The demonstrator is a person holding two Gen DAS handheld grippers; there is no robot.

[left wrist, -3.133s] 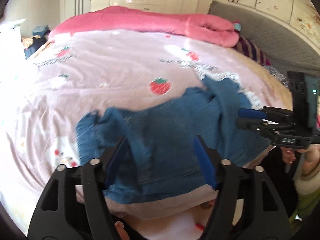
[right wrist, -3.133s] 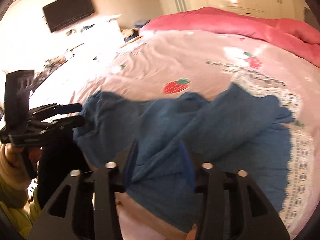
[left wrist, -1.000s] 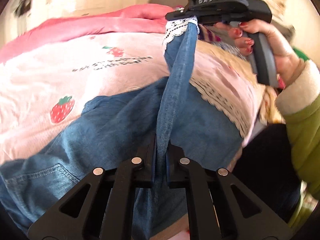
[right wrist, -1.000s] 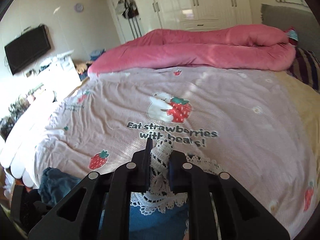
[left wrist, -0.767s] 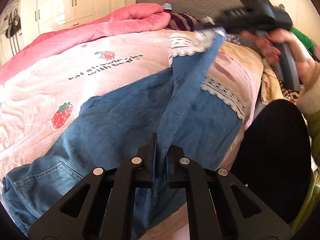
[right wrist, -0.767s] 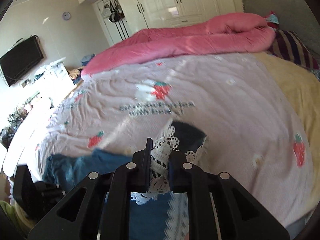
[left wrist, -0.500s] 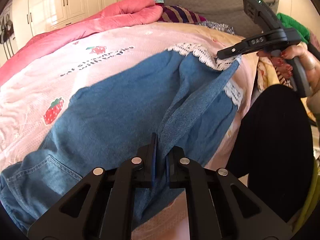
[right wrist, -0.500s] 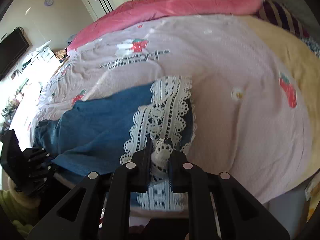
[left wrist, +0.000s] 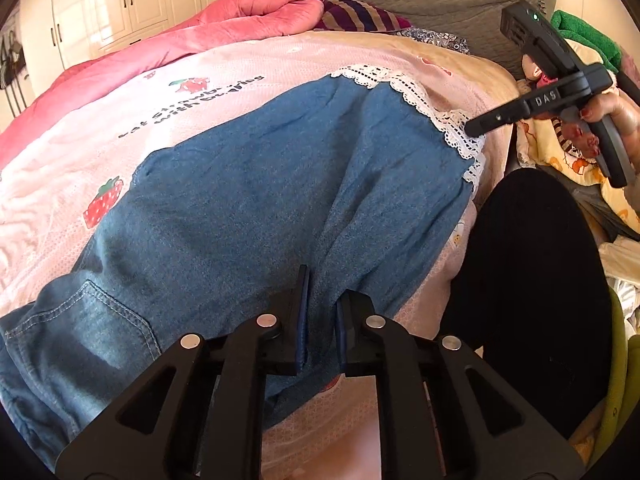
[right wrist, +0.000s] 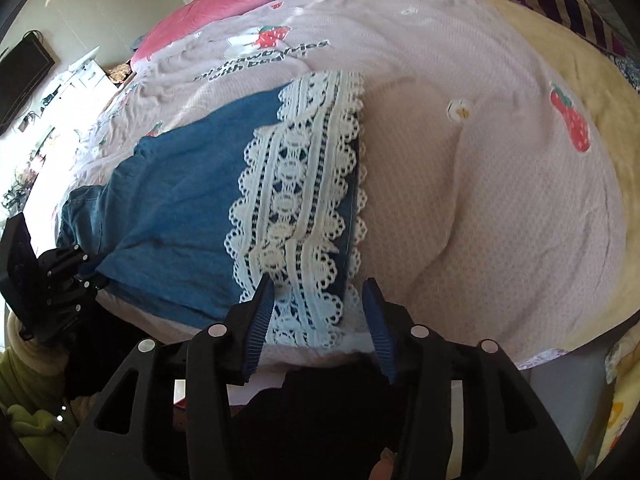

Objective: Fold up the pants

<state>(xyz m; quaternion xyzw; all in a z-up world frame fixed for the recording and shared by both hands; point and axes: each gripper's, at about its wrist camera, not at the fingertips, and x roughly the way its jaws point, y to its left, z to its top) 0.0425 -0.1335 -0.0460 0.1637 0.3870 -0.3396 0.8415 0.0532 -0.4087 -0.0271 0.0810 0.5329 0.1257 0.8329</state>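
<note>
Blue denim pants [left wrist: 248,200] lie flat along the bed's near edge, one leg laid on the other. Their white lace hem [right wrist: 296,184] lies at the right end. My left gripper [left wrist: 320,320] pinches a fold of denim on the near edge, and its jaws are just starting to open. My right gripper [right wrist: 320,312] hangs low over the lace hem with its jaws opening. The lace lies between the blue pads [right wrist: 260,316], which do not press on it. From the left wrist view the right gripper [left wrist: 476,128] sits at the lace corner [left wrist: 456,132].
A pink strawberry-print sheet [right wrist: 480,140] covers the bed, with a rolled pink duvet [left wrist: 224,24] and a striped pillow [left wrist: 360,14] at the far side. The person's dark legs [left wrist: 528,280] stand against the bed edge. White cupboards [left wrist: 120,4] line the far wall.
The right gripper came down with the lace hem, laid the lifted leg flat on the other leg and opened off it. The left gripper kept its pinch and sank slightly.
</note>
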